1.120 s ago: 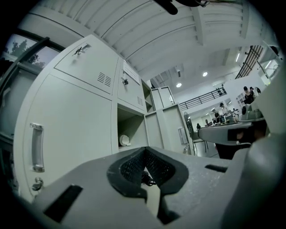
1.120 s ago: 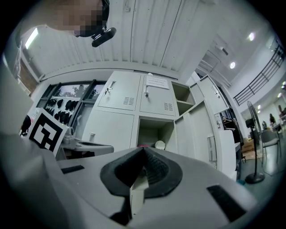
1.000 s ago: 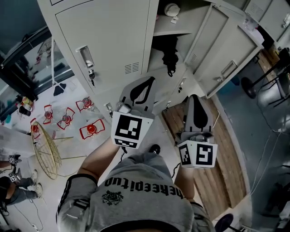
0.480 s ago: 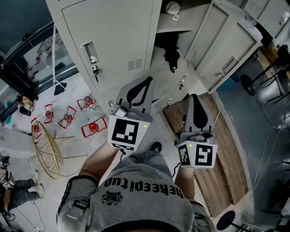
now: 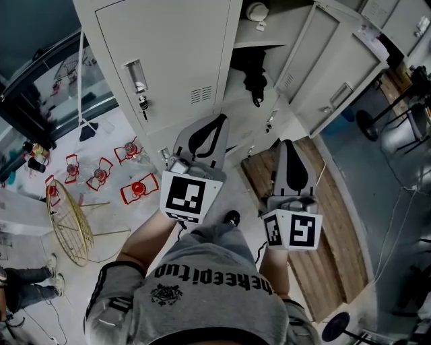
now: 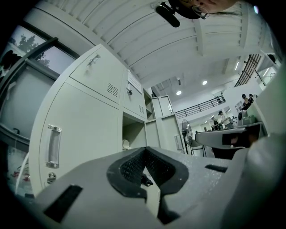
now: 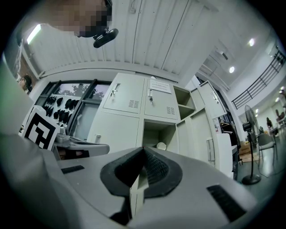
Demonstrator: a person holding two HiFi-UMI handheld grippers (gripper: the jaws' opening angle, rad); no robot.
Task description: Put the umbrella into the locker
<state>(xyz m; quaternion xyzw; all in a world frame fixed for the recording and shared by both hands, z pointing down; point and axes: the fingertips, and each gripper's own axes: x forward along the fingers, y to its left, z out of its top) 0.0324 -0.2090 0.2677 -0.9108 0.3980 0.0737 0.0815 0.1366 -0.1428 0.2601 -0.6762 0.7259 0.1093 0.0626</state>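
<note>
The black folded umbrella (image 5: 253, 73) hangs inside the open locker compartment (image 5: 236, 94), under a shelf. Its door (image 5: 337, 74) is swung out to the right. My left gripper (image 5: 217, 120) is shut and empty, held in front of my body and pointing at the lockers just below that compartment. My right gripper (image 5: 285, 145) is beside it on the right, also shut and empty. In the left gripper view the jaws (image 6: 144, 150) meet at the tips. The right gripper view shows closed jaws (image 7: 143, 150) below the open compartment (image 7: 156, 132).
A white round object (image 5: 256, 12) sits on the upper shelf. The closed locker door (image 5: 168, 60) has a handle and key. Red wire stands (image 5: 135, 192) and a gold wire basket (image 5: 67, 215) lie on the floor at left. Wooden boards (image 5: 330, 222) are at right. A fan (image 7: 250, 147) stands by.
Both grippers shifted slightly in front of the lockers and stayed shut. The umbrella has not moved in the compartment.
</note>
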